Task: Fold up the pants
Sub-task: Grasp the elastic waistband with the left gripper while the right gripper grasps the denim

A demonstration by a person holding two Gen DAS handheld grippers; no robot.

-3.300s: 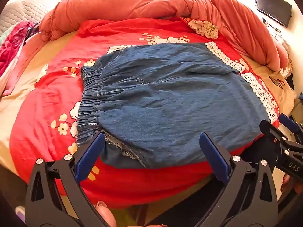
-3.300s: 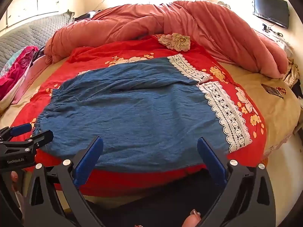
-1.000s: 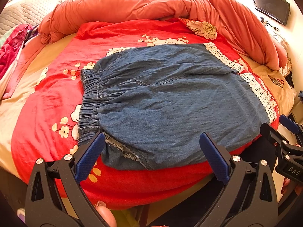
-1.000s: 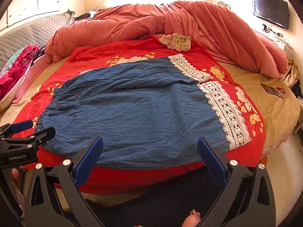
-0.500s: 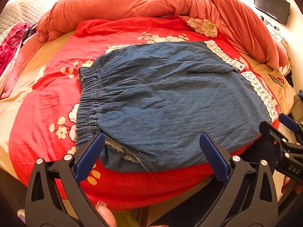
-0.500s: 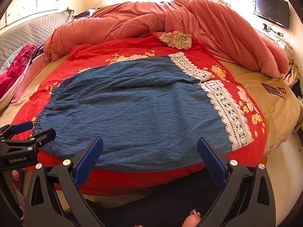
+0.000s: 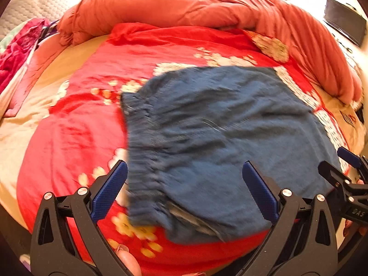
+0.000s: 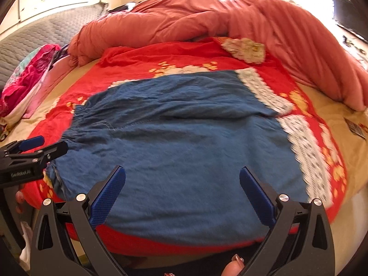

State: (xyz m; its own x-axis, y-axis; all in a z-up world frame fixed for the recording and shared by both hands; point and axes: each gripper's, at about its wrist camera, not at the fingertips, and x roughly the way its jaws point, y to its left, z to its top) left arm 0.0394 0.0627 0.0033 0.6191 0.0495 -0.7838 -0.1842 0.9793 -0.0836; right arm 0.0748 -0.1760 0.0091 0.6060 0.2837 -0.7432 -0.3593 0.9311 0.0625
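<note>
With the denim pants (image 8: 179, 151) flat on the bed (image 8: 142, 62) just ahead of both wide-open, empty jaws, each gripper should pinch the near edge squarely and lift evenly together.

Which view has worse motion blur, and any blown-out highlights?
Left wrist: heavy smear across the denim pants and red floral sheet; its own jaws stay sharp. Right wrist: milder blur, worst on the lace hem; window area at top overexposed. Both show fisheye curvature.
</note>
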